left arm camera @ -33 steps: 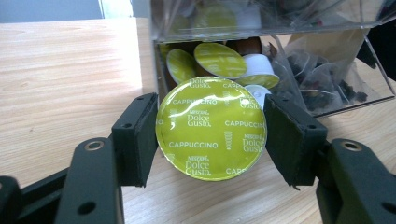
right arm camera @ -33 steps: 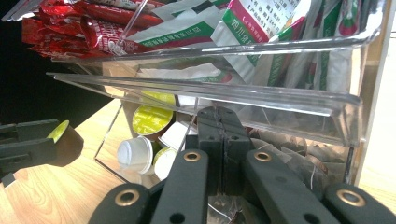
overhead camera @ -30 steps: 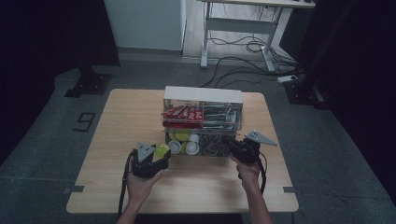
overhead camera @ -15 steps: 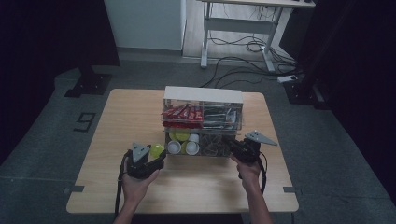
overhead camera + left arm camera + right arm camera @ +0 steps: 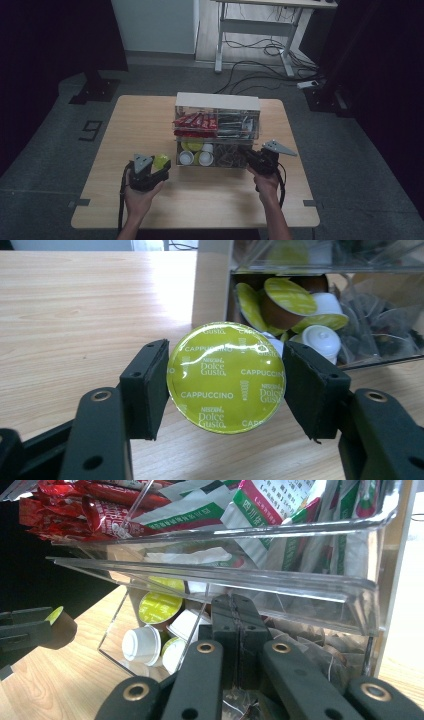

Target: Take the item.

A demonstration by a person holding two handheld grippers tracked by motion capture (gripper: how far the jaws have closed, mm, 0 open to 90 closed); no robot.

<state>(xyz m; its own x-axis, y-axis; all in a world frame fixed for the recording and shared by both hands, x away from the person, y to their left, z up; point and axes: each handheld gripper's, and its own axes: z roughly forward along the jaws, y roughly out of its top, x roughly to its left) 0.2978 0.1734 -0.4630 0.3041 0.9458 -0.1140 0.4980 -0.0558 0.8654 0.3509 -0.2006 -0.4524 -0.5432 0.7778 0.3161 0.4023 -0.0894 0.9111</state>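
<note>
Pale wooden table point(image 5: 150, 125) under dim room light, with a clear acrylic organiser point(image 5: 217, 130) standing in the middle of it. What has changed over the last second is small but it matters: my left gripper point(image 5: 161, 165) has drawn back a little toward my side of the table, and the green cappuccino capsule point(image 5: 226, 377) has come with it, now clear of the organiser's lower compartment and hanging just above the tabletop. In the left gripper view both pads sit tight against the capsule's sides, its foil lid facing the camera, so I have a firm pinch on it across its width. Other capsules point(image 5: 292, 307) lie heaped in the compartment behind it. My right gripper point(image 5: 235, 630) has not shifted; its jaws are pressed together with nothing between them, the tips resting at the front of the lower compartment where the tea bags point(image 5: 320, 650) lie, under the shelf of red sachets point(image 5: 75, 510). I judge the picking-out done, with the capsule ready to be carried off and set down.
</note>
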